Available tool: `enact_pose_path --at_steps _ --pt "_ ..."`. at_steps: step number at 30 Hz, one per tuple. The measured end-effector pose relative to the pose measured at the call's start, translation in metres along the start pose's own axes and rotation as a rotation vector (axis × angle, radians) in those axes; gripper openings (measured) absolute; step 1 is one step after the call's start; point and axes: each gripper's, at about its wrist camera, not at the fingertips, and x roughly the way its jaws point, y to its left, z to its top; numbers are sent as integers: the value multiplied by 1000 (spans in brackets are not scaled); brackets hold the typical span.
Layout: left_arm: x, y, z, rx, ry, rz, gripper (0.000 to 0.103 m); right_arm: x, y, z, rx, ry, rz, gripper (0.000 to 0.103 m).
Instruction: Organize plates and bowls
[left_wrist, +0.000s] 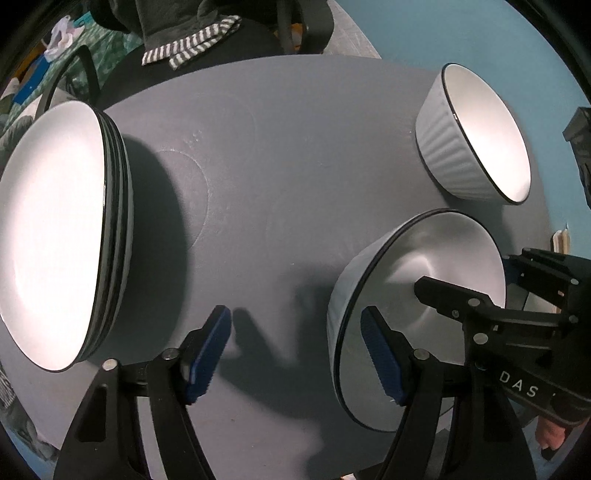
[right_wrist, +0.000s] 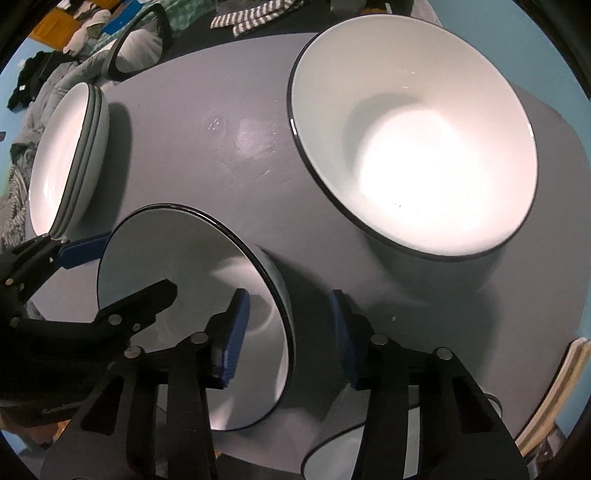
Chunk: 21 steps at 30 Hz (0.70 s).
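A stack of white plates with dark rims (left_wrist: 55, 232) sits at the table's left; it also shows in the right wrist view (right_wrist: 62, 158). A large ribbed white bowl (left_wrist: 476, 136) stands at the far right, close up in the right wrist view (right_wrist: 417, 147). A smaller white bowl (left_wrist: 417, 295) sits near the front, also in the right wrist view (right_wrist: 192, 295). My left gripper (left_wrist: 295, 354) is open, its right finger over this bowl's near rim. My right gripper (right_wrist: 288, 336) is open and straddles the bowl's right wall, one finger inside and one outside.
The round grey table (left_wrist: 280, 166) has open surface in its middle. A dark chair with striped cloth (left_wrist: 192, 48) stands behind it. Another white dish (right_wrist: 332, 454) lies under my right gripper at the near edge. Clutter lies on the floor at left.
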Motion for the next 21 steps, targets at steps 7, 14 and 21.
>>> enact_pose_path --at_steps 7,14,21 --pt "4 1 -3 -22 24 -38 45 3 10 6 0 8 33 27" --pt "5 5 -4 -54 56 -139 13 3 15 10 13 13 27 24" --pt "1 1 -11 -20 55 -118 8 0 7 11 47 7 26 8"
